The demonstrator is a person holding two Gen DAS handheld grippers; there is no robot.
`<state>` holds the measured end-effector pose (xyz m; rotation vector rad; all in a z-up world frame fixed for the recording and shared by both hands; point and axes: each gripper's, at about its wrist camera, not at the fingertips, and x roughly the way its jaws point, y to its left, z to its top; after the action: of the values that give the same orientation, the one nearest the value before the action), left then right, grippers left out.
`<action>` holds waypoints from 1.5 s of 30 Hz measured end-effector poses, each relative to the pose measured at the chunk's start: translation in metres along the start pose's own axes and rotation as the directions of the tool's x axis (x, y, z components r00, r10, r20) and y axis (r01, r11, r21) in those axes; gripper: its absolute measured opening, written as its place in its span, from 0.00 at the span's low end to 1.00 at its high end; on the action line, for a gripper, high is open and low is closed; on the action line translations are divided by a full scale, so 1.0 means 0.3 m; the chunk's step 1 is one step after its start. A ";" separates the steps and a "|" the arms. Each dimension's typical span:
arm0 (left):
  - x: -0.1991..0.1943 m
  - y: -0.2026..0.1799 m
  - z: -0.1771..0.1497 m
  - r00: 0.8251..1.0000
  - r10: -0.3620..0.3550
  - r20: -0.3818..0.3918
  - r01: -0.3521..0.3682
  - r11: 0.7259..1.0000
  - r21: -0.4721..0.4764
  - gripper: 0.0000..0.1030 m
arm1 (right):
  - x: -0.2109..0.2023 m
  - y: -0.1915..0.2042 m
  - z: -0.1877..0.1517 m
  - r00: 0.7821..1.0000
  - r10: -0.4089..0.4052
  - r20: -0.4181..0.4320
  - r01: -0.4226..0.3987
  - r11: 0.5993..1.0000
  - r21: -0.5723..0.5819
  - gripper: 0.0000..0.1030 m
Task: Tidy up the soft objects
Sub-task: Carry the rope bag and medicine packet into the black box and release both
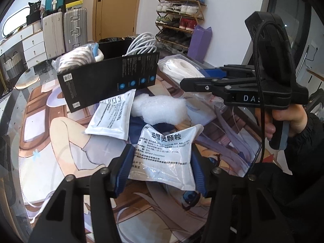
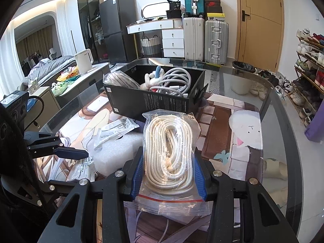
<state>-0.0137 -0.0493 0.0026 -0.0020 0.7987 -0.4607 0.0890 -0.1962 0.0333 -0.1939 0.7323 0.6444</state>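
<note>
My left gripper [image 1: 162, 158] is shut on a white printed sachet [image 1: 164, 151], whose foil bulges between the blue pads just above the mat. A second sachet [image 1: 113, 117] and a white foam piece [image 1: 160, 109] lie beyond it. My right gripper [image 2: 169, 172] is shut on a clear zip bag of coiled white rope [image 2: 170, 154], held up in front of the black box [image 2: 162, 99]. The box holds a white cable [image 2: 176, 81], a plush toy [image 2: 154, 77] and a bagged striped bundle [image 2: 121, 79]. In the left wrist view the right gripper [image 1: 198, 77] reaches in from the right with the rope bag [image 1: 182, 68].
Everything sits on a glass table [image 2: 279, 101] covered by an illustrated mat [image 1: 60, 141]. Past the table are a shoe rack [image 1: 180, 20], a purple bag [image 1: 199, 40], suitcases [image 2: 204, 38], a white kettle [image 2: 84, 60] and a person's hand [image 1: 291, 121] on the right gripper's handle.
</note>
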 end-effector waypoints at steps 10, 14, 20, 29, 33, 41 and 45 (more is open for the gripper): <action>-0.083 0.012 0.032 0.994 0.018 0.112 -0.015 1.000 -0.024 0.52 | -0.101 0.003 0.012 0.986 0.062 0.156 -0.064 0.998 0.006 0.43; -0.107 0.028 0.041 0.989 0.046 0.144 -0.041 0.998 -0.041 0.52 | -0.146 0.004 0.019 0.971 0.084 0.223 -0.087 0.996 0.004 0.43; -0.122 0.053 0.068 0.979 0.091 0.185 -0.079 0.995 -0.067 0.52 | -0.179 0.001 0.022 0.963 0.087 0.256 -0.093 0.996 0.012 0.43; -0.167 0.096 0.132 0.932 0.221 0.286 -0.194 0.974 -0.120 0.52 | -0.204 -0.008 0.034 0.952 0.089 0.292 -0.104 0.994 0.036 0.43; -0.170 0.120 0.168 0.908 0.277 0.313 -0.244 0.960 -0.140 0.52 | -0.217 -0.015 0.045 0.942 0.094 0.321 -0.118 0.992 0.054 0.43; -0.162 0.183 0.248 0.879 0.342 0.334 -0.296 0.938 -0.181 0.52 | -0.217 -0.024 0.101 0.934 0.098 0.343 -0.128 0.990 0.066 0.43; -0.150 0.211 0.284 0.873 0.355 0.334 -0.304 0.932 -0.195 0.52 | -0.215 -0.028 0.135 0.928 0.095 0.361 -0.131 0.988 0.077 0.43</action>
<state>0.0431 0.0112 0.0826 -0.0752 0.4466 -0.0712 0.0806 -0.2182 0.1061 0.0588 0.4247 0.7271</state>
